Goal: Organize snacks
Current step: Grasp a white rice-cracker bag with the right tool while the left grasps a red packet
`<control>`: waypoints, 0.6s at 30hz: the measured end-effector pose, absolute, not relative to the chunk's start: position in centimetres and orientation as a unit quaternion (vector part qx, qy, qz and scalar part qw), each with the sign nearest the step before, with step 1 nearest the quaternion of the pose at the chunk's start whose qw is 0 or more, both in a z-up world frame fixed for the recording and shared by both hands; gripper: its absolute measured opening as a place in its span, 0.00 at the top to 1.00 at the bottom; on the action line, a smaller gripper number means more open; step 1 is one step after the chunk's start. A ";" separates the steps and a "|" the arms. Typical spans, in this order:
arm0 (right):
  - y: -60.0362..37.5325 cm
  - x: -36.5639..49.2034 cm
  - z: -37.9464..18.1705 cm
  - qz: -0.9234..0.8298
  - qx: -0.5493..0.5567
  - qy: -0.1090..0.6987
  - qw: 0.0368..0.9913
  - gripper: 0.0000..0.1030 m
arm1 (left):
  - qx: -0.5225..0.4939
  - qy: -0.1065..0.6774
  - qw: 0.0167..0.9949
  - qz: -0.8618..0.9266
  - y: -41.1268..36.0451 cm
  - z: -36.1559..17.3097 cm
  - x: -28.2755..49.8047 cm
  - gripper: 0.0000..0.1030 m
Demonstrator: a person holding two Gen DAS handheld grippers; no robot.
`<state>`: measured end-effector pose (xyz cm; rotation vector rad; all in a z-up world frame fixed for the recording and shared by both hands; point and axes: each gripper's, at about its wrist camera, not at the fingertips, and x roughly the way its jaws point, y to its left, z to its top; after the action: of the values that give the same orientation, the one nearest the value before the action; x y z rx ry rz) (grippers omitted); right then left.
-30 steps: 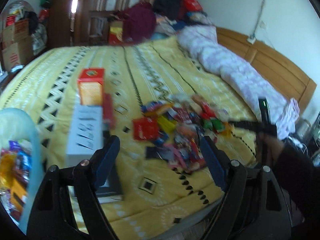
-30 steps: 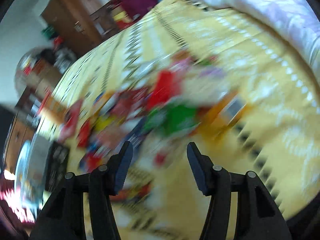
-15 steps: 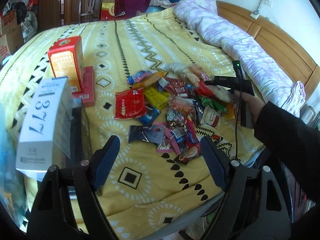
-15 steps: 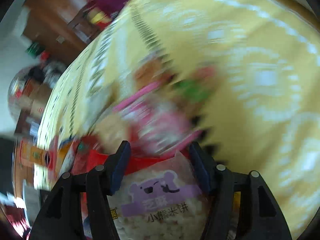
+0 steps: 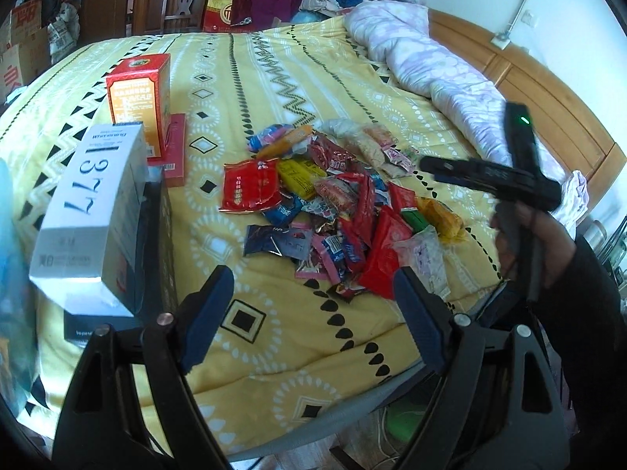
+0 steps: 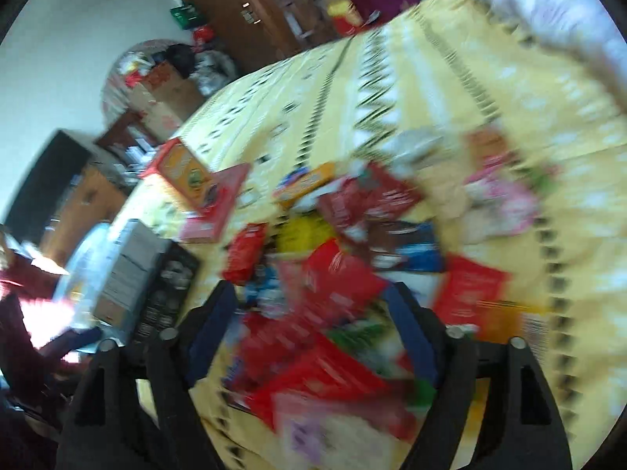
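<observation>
A heap of small snack packets point(image 5: 341, 211) in red, yellow, blue and pink lies on the yellow patterned bedspread point(image 5: 274, 78). My left gripper point(image 5: 309, 290) hangs open above the near edge of the heap, holding nothing. A hand on the right carries my right gripper point(image 5: 431, 166) over the heap's far-right side. The right wrist view is blurred. There my right gripper point(image 6: 311, 297) hovers over the packets point(image 6: 345, 274) with its jaws opening and nothing pressed between them. A pale packet with purple print point(image 5: 425, 250) lies at the heap's near right.
Left of the heap stand a red-orange box point(image 5: 139, 98), a white box marked 377 point(image 5: 94, 203), a black box point(image 5: 156, 243) and a flat red box point(image 5: 174, 149). A lilac quilt point(image 5: 431, 62) lies along the wooden headboard point(image 5: 548, 117). The bed's edge runs just below my left gripper.
The right gripper's jaws have widened and it has pulled back from the pale packet that filled its view. The left gripper's view has swung from the blue container toward the heap.
</observation>
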<state>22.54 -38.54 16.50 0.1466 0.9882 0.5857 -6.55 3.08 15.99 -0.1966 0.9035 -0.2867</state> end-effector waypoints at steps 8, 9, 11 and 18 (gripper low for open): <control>-41.3 15.2 12.3 0.214 0.082 0.519 0.823 0.17 | -0.106 0.450 0.875 -0.145 2.9 14.8 -6.9 0.17; -40.7 14.8 11.6 0.217 0.070 0.526 0.819 0.17 | -0.105 0.452 0.874 -0.145 2.8 14.7 -6.9 0.17; -39.3 13.7 10.4 0.215 0.042 0.535 0.816 0.17 | -0.102 0.454 0.873 -0.146 2.6 14.6 -6.9 0.17; -37.9 14.0 8.9 0.197 0.014 0.529 0.825 0.19 | -0.084 0.461 0.870 -0.154 0.9 14.0 -6.6 0.17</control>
<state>14.00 -37.87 8.88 0.0290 1.1248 0.4176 -6.65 0.86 13.97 -0.1754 0.9642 -0.3230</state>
